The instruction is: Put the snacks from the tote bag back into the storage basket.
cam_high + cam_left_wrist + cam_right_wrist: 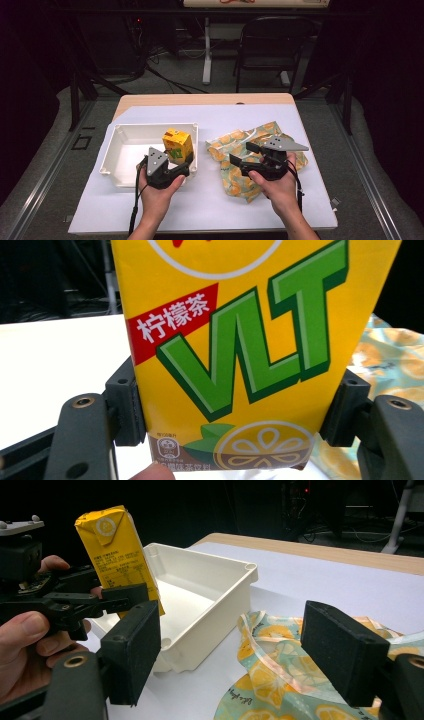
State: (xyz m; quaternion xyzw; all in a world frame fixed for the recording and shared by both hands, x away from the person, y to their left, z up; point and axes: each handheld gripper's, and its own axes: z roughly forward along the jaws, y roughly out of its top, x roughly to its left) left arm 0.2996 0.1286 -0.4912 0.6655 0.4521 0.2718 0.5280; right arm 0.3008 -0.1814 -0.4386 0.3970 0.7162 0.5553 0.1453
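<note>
1. The yellow drink carton (177, 145) sits near the middle of the high view, held up over the near right corner of the white tray (120, 150). In the left gripper view the yellow drink carton (240, 340) takes up most of the frame, with big green letters on its front. In the right gripper view the yellow drink carton (117, 555) stands at the upper left, tilted a little.
2. The left gripper (172, 167) squeezes the carton from both sides. Its two black jaws press on the carton's lower edges.
3. The left hand (157, 192) comes up from the bottom of the high view.
4. The white tray (210, 590) rests on the pale sheet (210, 200) that covers the table.
5. A lemon-print cloth (235, 145) lies crumpled to the right of the tray, just beside it.
6. The right gripper (247, 155) hangs over the cloth. Its jaws are spread wide apart with nothing between them.
7. The right hand (277, 187) is at the lower right.
</note>
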